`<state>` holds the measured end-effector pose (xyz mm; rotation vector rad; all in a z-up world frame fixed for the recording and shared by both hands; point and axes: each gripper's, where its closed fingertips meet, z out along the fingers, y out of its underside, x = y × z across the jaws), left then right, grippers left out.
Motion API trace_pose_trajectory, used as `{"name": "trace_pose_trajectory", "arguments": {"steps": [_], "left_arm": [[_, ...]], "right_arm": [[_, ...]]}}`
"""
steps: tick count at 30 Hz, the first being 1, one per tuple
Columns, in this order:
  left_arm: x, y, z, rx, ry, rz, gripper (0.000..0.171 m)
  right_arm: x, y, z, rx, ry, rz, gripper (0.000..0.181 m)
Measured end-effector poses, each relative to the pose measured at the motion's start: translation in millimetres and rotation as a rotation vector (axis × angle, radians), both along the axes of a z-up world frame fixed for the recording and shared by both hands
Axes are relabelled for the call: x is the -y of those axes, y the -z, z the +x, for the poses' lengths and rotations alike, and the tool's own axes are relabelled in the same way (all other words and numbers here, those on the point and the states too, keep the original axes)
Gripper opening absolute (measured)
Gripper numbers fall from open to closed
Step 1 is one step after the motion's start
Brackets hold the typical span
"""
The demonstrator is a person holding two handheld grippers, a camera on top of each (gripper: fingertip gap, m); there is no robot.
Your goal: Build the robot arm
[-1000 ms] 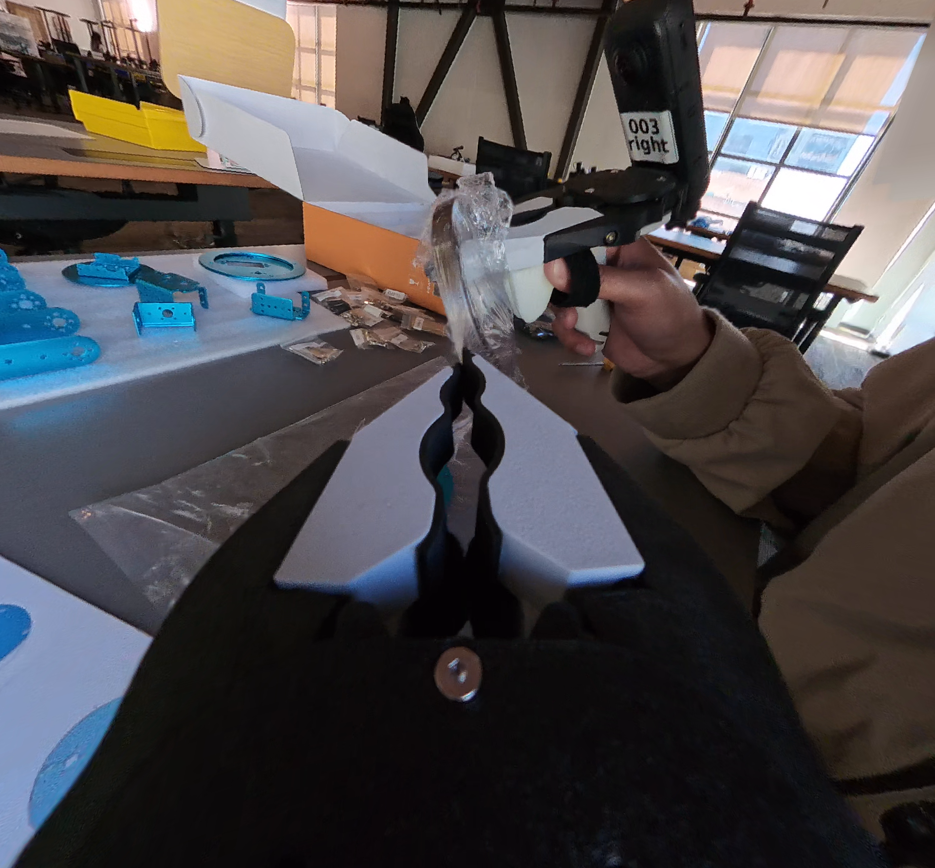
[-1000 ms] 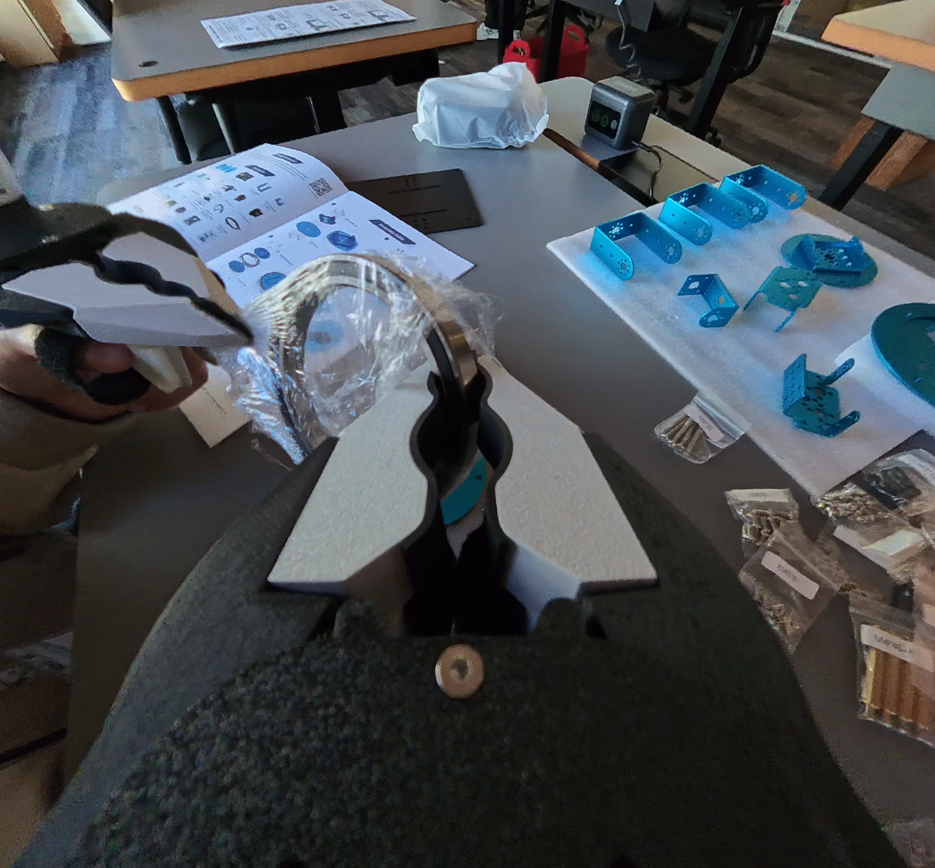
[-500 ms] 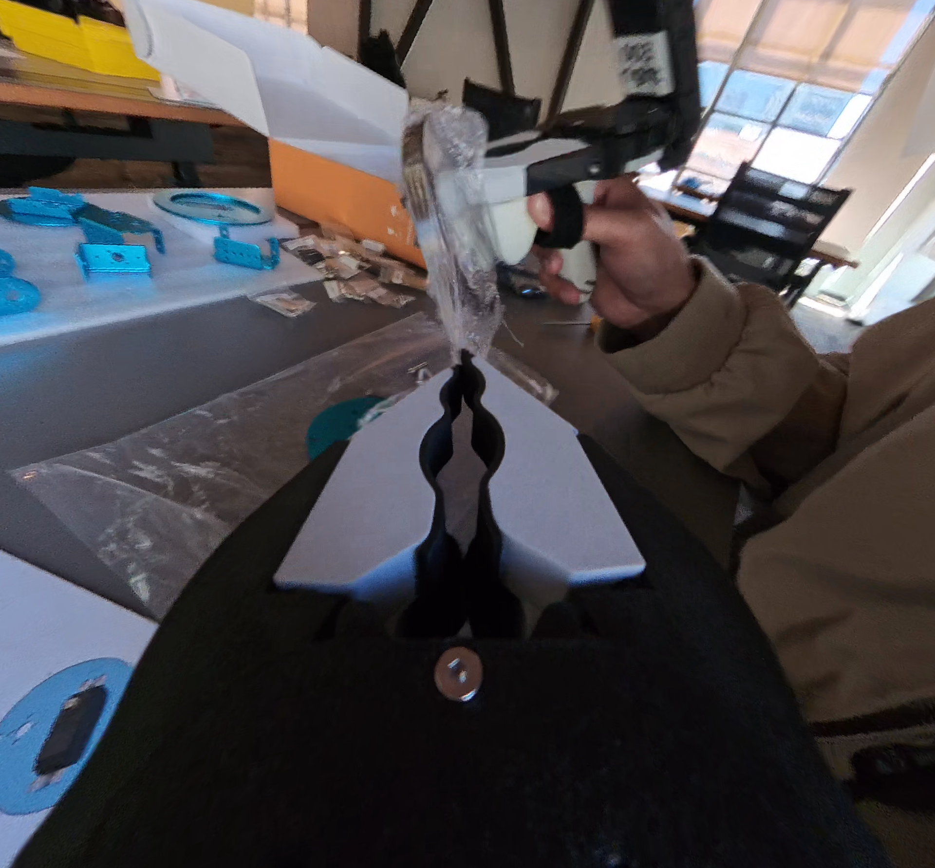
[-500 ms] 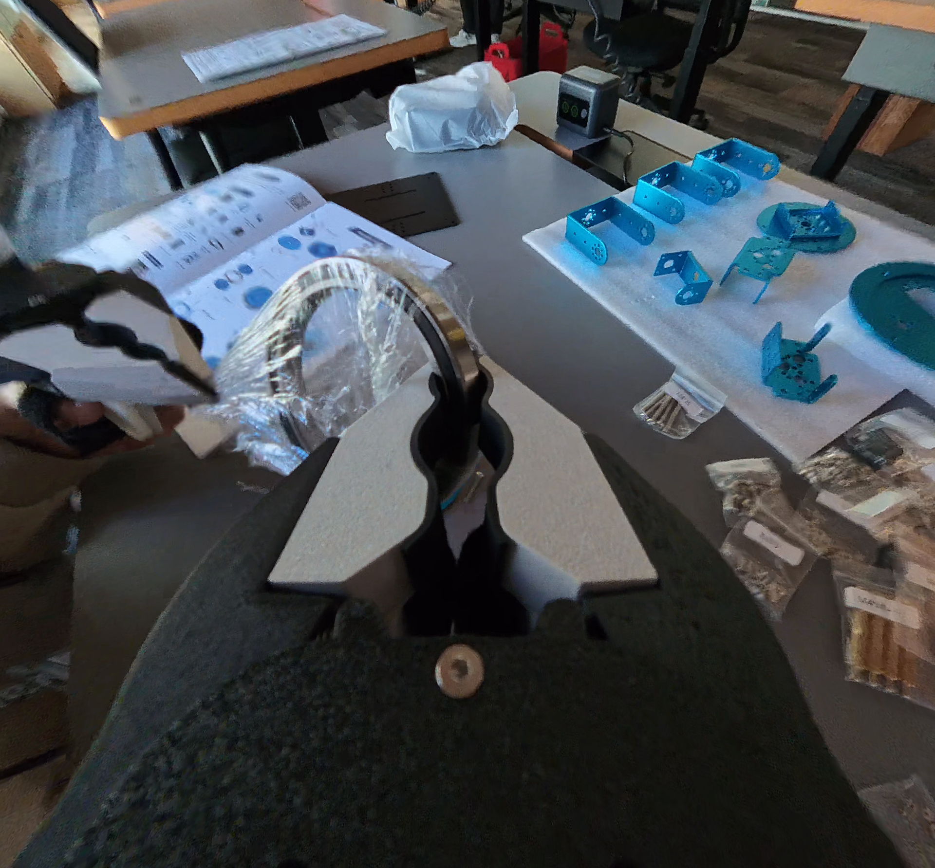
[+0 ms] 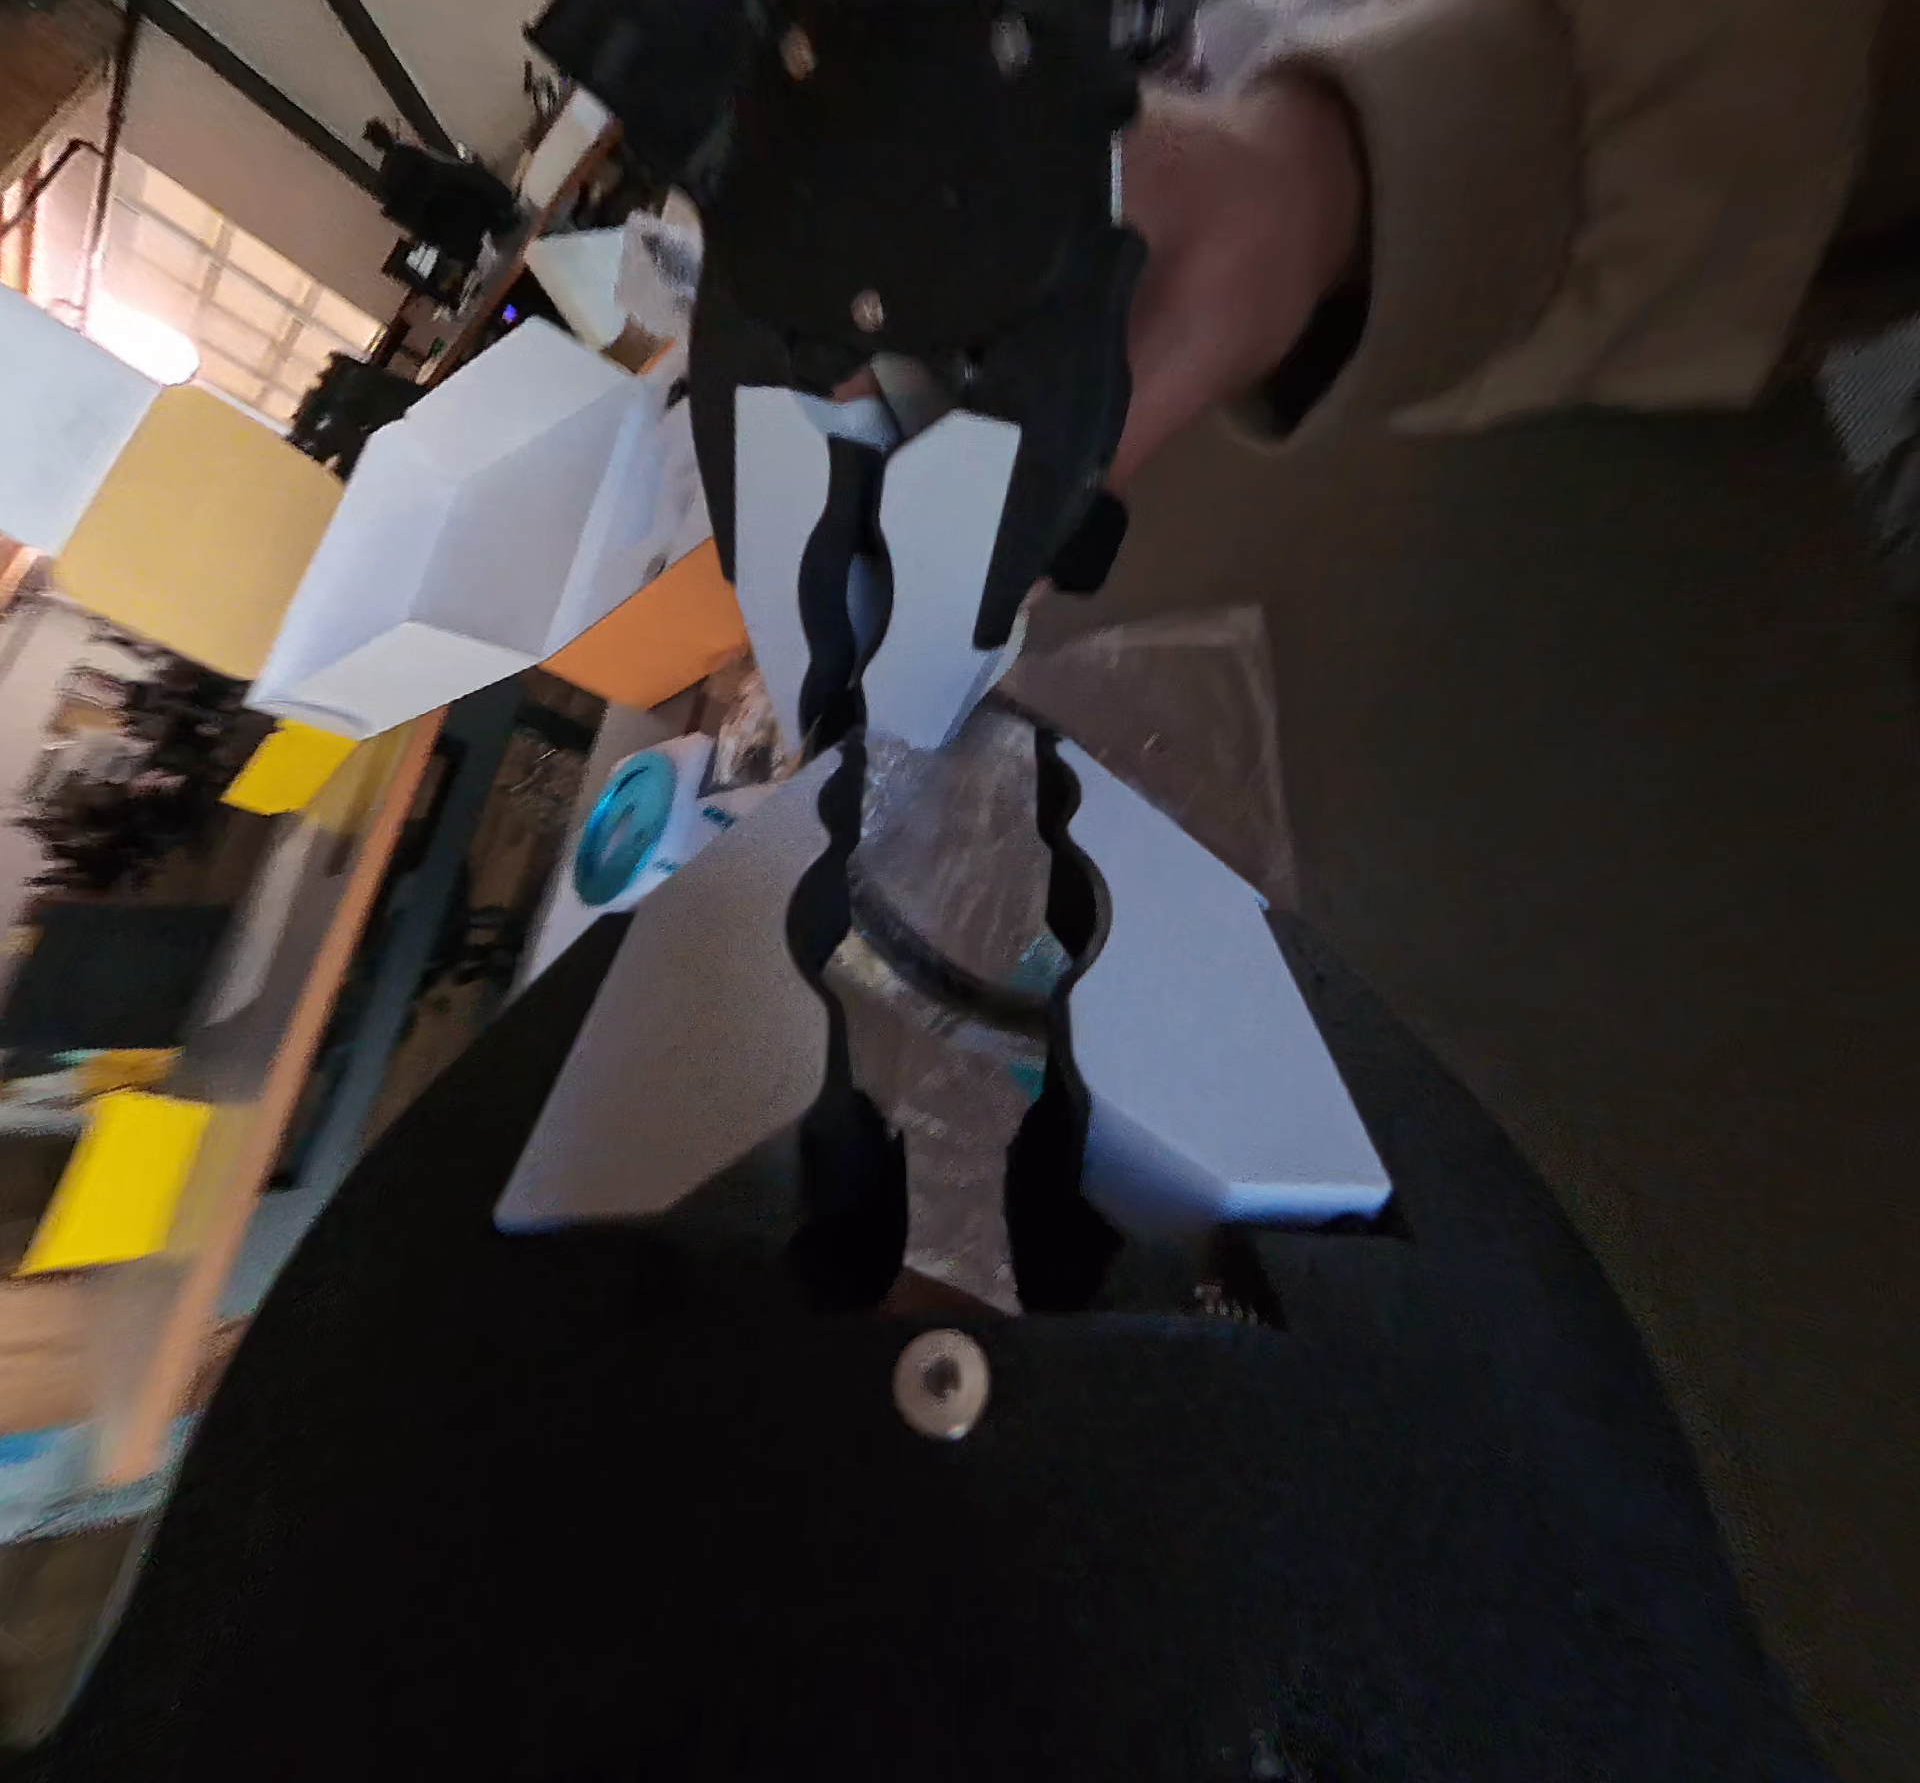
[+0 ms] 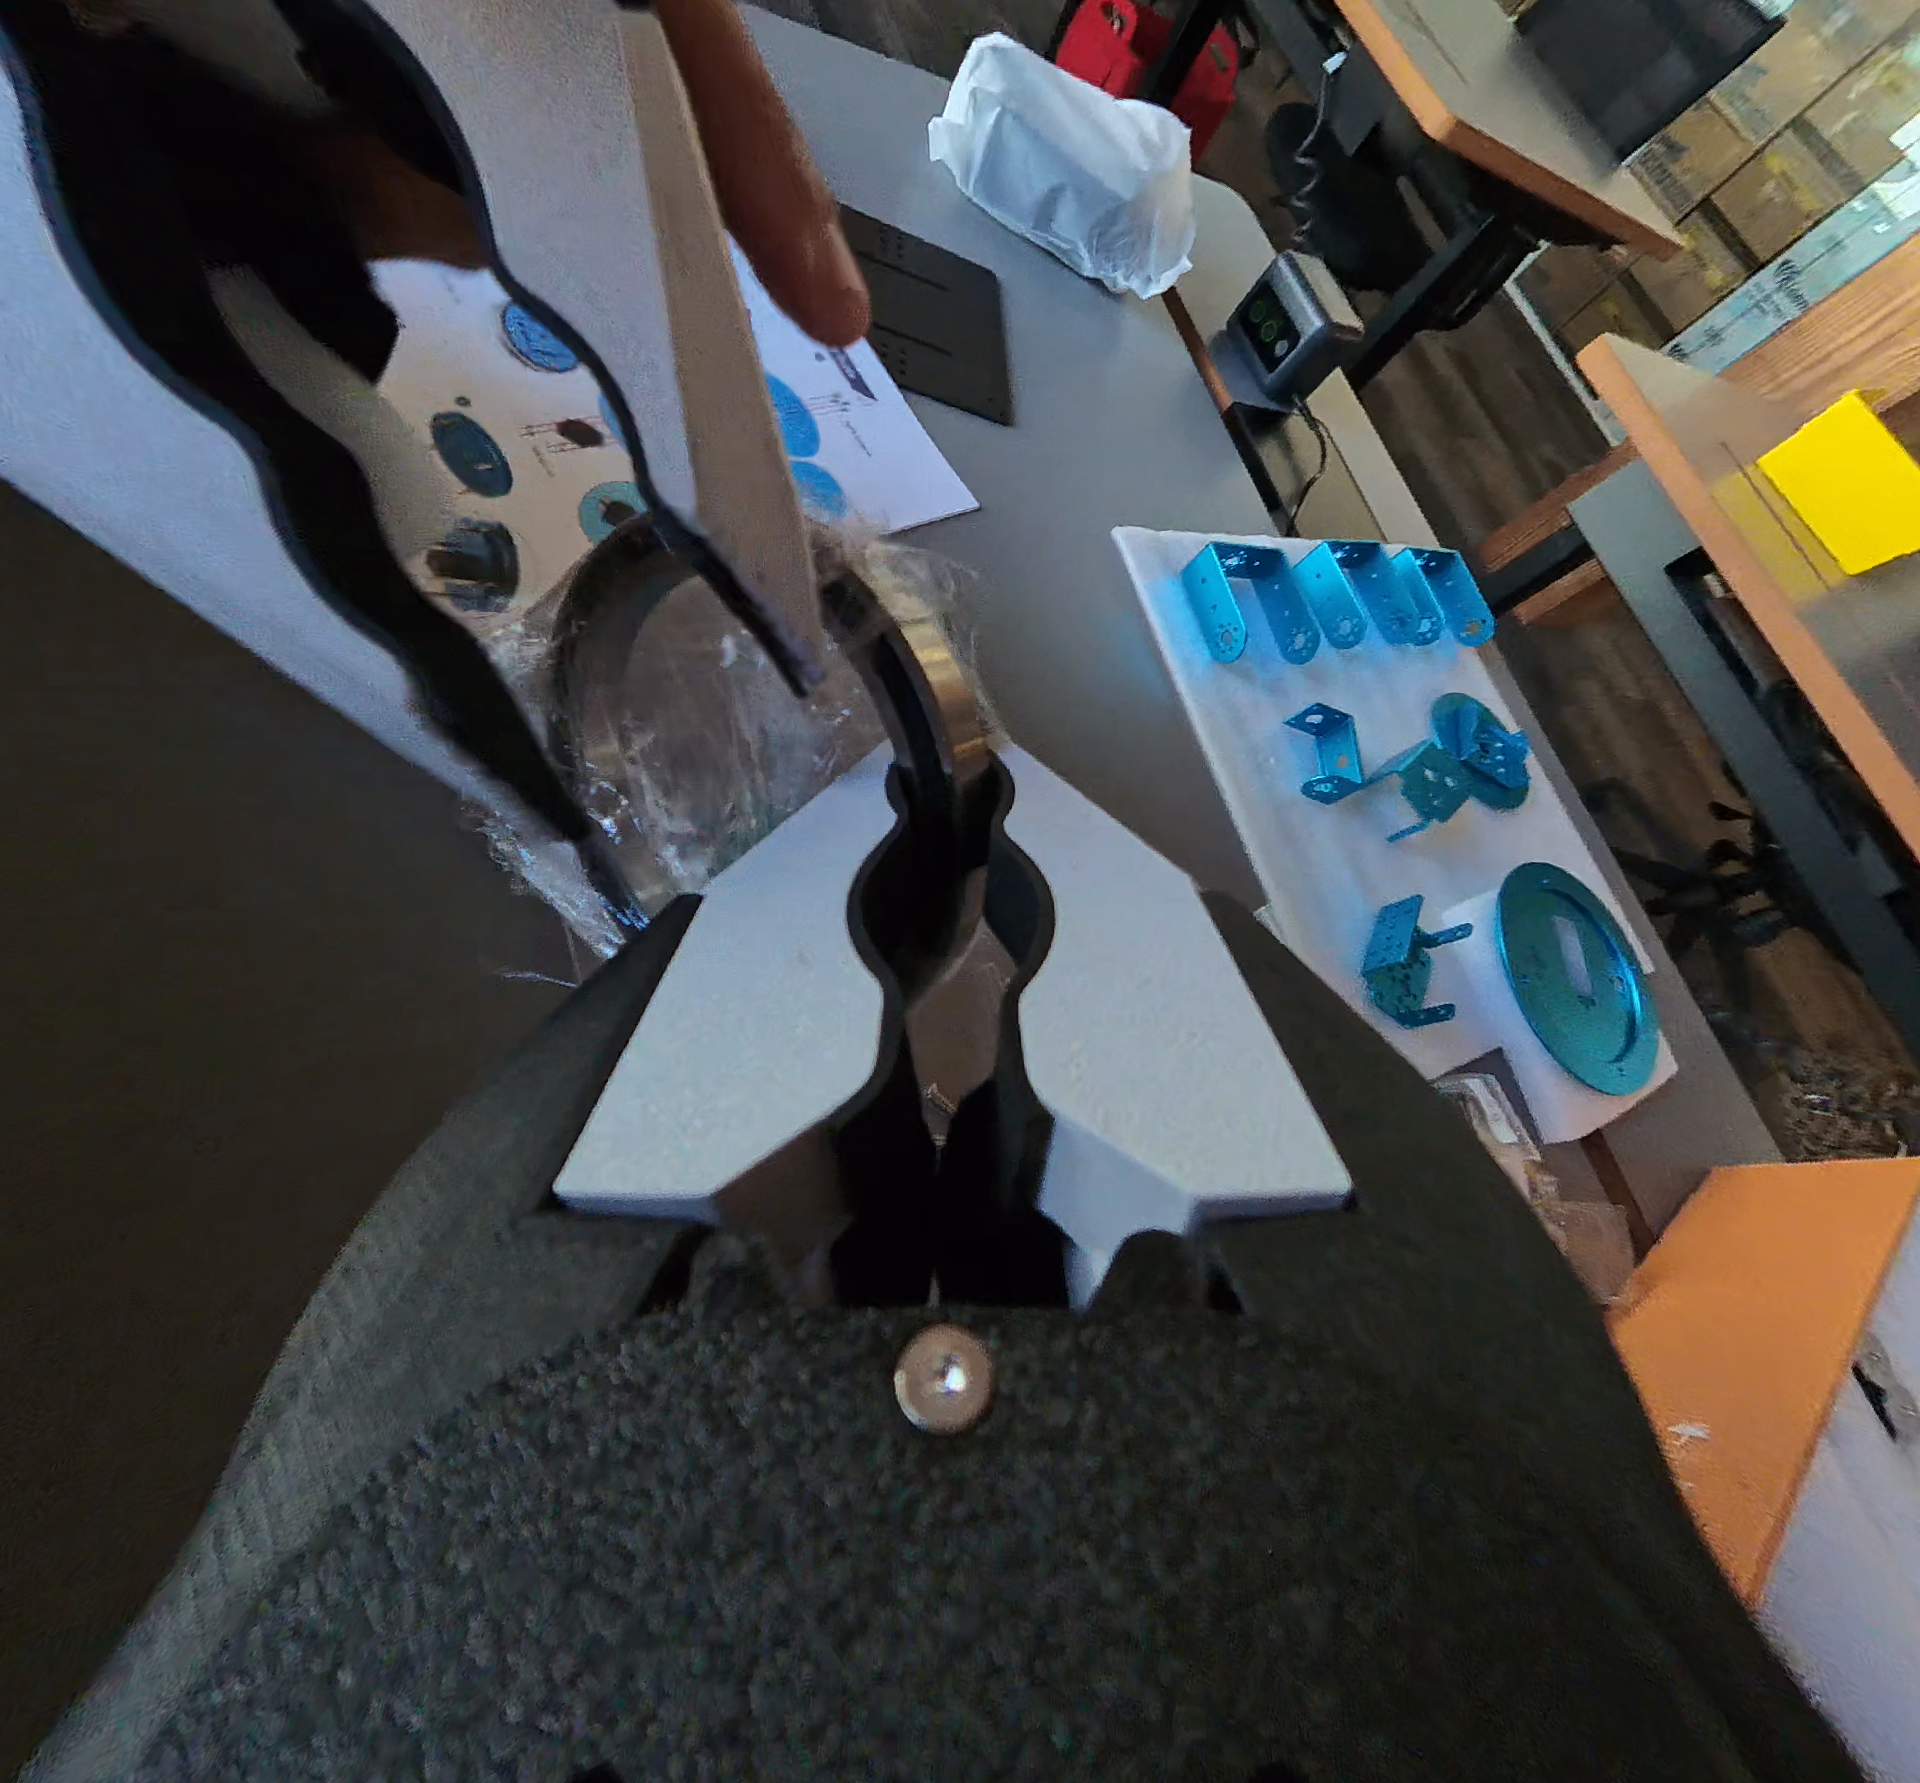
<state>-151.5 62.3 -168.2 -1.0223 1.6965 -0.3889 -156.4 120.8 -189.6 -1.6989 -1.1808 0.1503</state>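
My right gripper pinches the stiff metal ring by its rim. My left gripper is spread around its crinkly, slippery wrap.

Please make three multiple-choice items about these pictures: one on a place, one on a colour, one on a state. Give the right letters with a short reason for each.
1. The small brackets lie on: A a white foam sheet; B a wooden tray; C a green cloth.
2. The round plate is: A yellow; B blue; C black.
3. The right gripper is: A open and empty; B open around a bracket; C shut on the wrapped ring.

Answers: 1 A, white foam shows under them; 2 B, it is as blue as the brackets; 3 C, its fingers pinch the ring's rim.
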Motion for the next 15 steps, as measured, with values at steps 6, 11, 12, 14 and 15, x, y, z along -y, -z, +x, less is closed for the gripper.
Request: {"name": "trace_pose_trajectory", "arguments": {"steps": [6, 11, 12, 14, 15], "left_arm": [[-15, 13, 2, -0.22, -0.06, 0.38, 0.033], [-25, 28, 2, -0.373, -0.131, 0.637, 0.033], [-26, 31, 1, -0.406, -0.144, 0.657, 0.033], [-28, 34, 0, -0.459, -0.173, 0.696, 0.031], [-28, 36, 0, -0.477, -0.176, 0.716, 0.025]], "right_arm": [[2, 5, -5, 0.0, -0.002, -0.06, 0.004], [-3, 15, -1, 0.065, 0.038, -0.072, 0.004], [-4, 18, 0, 0.08, 0.045, -0.07, 0.004], [-5, 23, 0, 0.089, 0.058, -0.084, 0.004], [-6, 23, 1, 0.075, 0.066, -0.094, 0.004]]}}
